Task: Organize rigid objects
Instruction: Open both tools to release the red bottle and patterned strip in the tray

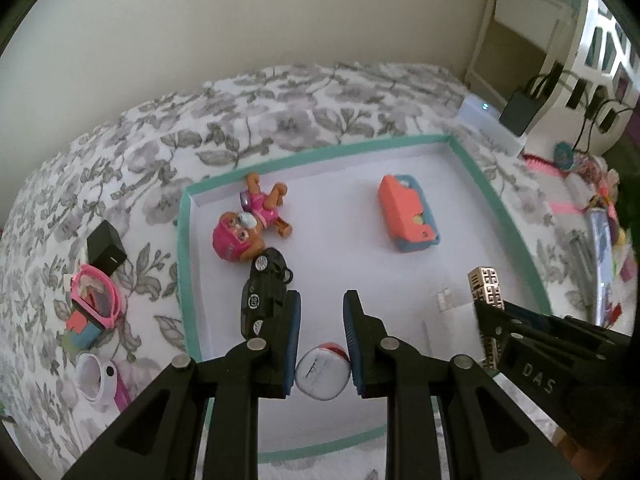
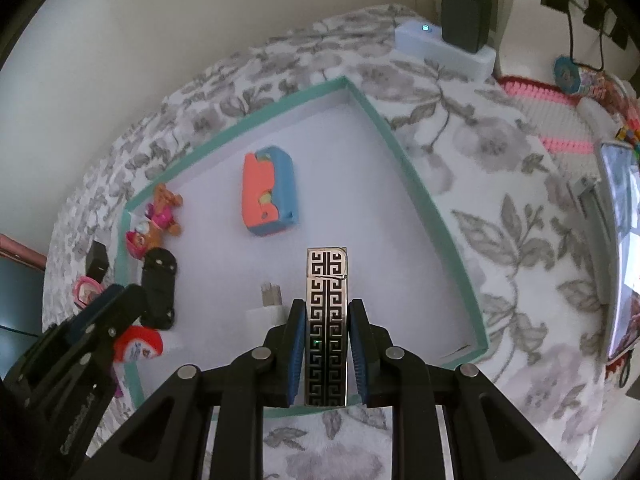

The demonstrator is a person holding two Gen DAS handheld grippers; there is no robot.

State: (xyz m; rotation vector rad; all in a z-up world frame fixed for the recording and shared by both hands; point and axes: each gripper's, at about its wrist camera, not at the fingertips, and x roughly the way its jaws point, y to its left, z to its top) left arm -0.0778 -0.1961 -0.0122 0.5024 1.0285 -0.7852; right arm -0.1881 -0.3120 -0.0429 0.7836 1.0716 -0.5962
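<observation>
A shallow box with a teal rim [image 1: 476,168] [image 2: 420,184] lies on a floral bedspread. In it are a pink pup figure [image 1: 248,224] [image 2: 156,220], a black toy car [image 1: 264,292] [image 2: 159,284], an orange and blue toy [image 1: 408,216] [image 2: 268,196], a small white plug [image 1: 444,300] [image 2: 270,296] and a red and white egg capsule [image 1: 322,372] [image 2: 140,346]. My left gripper [image 1: 322,312] is open above the capsule. My right gripper [image 2: 324,316] is shut on a silver lighter with a black key pattern [image 2: 326,320] [image 1: 486,284] over the box.
Left of the box lie pink goggles [image 1: 96,296], a black cube [image 1: 106,248] and a white ring-shaped item [image 1: 96,380]. A white device [image 2: 444,50] with a black adapter [image 2: 466,20] sits at the far right. A phone [image 2: 620,240] and pink items lie to the right.
</observation>
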